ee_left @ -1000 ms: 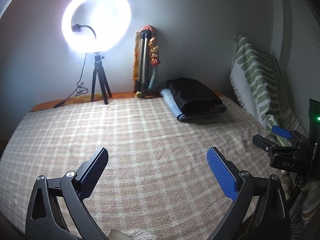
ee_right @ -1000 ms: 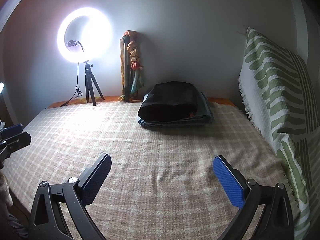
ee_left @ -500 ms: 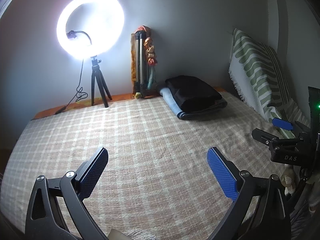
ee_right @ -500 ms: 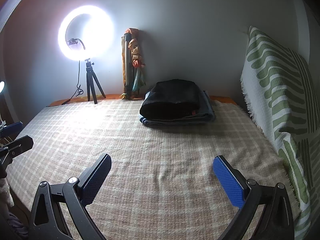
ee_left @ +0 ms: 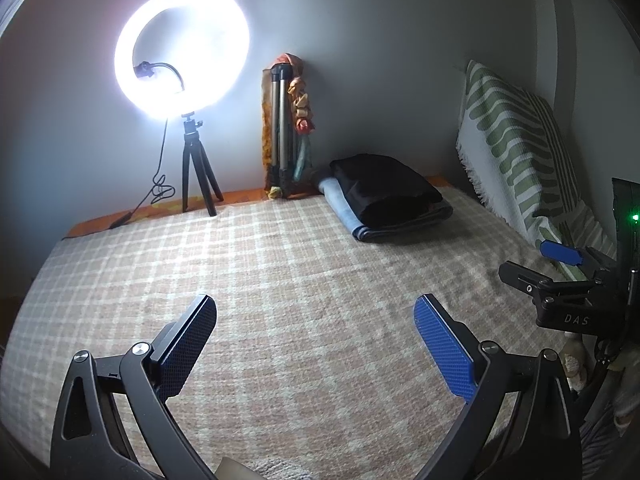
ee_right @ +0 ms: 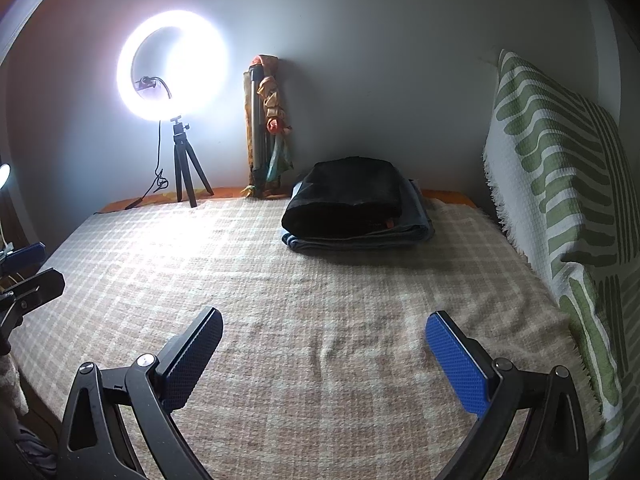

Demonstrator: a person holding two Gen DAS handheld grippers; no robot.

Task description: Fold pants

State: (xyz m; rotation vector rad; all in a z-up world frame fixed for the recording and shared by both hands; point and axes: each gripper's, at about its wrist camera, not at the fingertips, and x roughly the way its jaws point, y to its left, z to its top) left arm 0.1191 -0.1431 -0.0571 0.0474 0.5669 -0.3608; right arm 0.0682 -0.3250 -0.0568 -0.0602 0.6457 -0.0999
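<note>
A stack of folded pants lies at the far side of the bed by the wall: a black pair (ee_left: 384, 192) (ee_right: 346, 196) on top of a blue denim pair (ee_left: 340, 210) (ee_right: 416, 228). My left gripper (ee_left: 314, 346) is open and empty, low over the near part of the checked bedspread (ee_left: 260, 272). My right gripper (ee_right: 324, 354) is open and empty too, over the bedspread (ee_right: 320, 292). The right gripper also shows at the right edge of the left wrist view (ee_left: 532, 264). The left gripper shows at the left edge of the right wrist view (ee_right: 30, 268).
A lit ring light on a small tripod (ee_left: 182, 56) (ee_right: 172, 68) stands at the far left by the wall. A folded tripod wrapped in cloth (ee_left: 286, 128) (ee_right: 266, 128) leans on the wall. A green-striped blanket (ee_left: 516, 148) (ee_right: 560, 184) rises along the right side.
Both views have drifted slightly; the scene sits a little lower and left in the left wrist view. Both grippers stay open and empty.
</note>
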